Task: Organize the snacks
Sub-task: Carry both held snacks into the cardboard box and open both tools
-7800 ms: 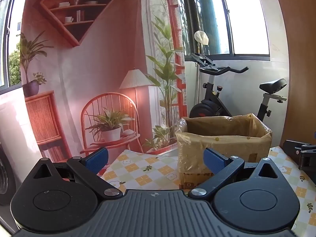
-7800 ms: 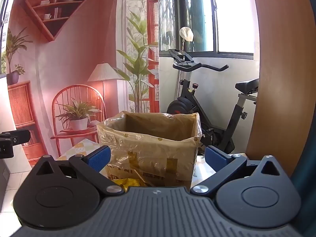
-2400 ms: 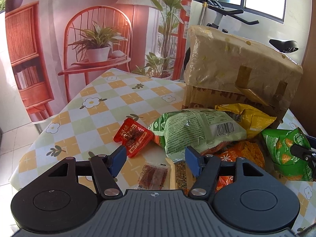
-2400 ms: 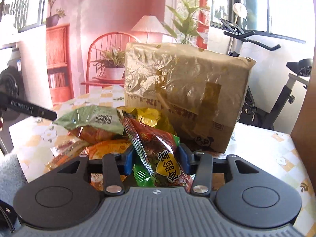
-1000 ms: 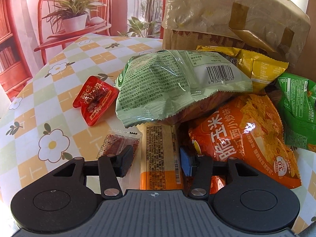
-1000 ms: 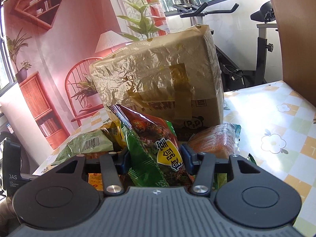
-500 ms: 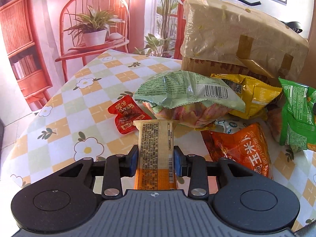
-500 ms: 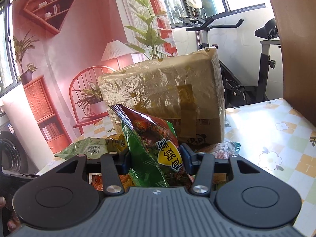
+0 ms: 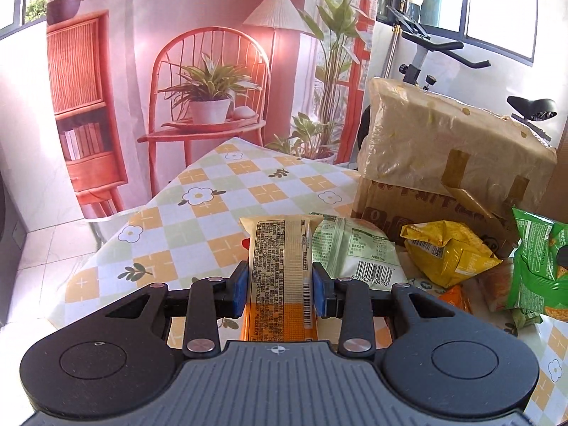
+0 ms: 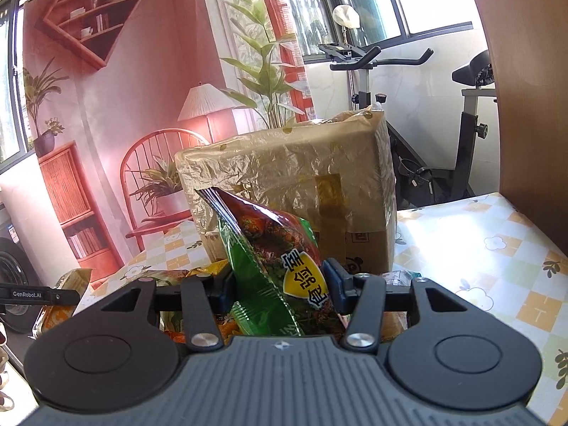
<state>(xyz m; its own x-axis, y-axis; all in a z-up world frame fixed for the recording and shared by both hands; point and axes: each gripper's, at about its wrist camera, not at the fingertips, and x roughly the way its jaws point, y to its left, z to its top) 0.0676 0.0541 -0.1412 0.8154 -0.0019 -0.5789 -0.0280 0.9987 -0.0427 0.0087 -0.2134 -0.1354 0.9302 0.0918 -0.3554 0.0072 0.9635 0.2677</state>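
Observation:
My left gripper (image 9: 280, 289) is shut on a long tan-and-orange snack packet (image 9: 278, 269), held above the table with its printed back up. In the right wrist view my right gripper (image 10: 278, 285) is shut on a red-and-green snack bag (image 10: 273, 248) with a yellow label, its top standing up in front of the cardboard box (image 10: 298, 181). That box (image 9: 440, 163) is lined with a crinkled brown plastic bag and stands at the table's back right. On the table before it lie a pale green bag (image 9: 355, 252), a yellow bag (image 9: 447, 252) and a green bag (image 9: 536, 262).
The table (image 9: 213, 213) wears a checked flower cloth, its left edge dropping to a tiled floor. An exercise bike (image 10: 408, 113) stands behind the box and a wooden panel (image 10: 525, 88) rises at the right. The other gripper's arm (image 10: 35, 294) shows at the left edge.
My left gripper closed on the tan-and-orange packet and lifted it off the pile, with the view tilting up. The right gripper rose slightly, still holding its bag.

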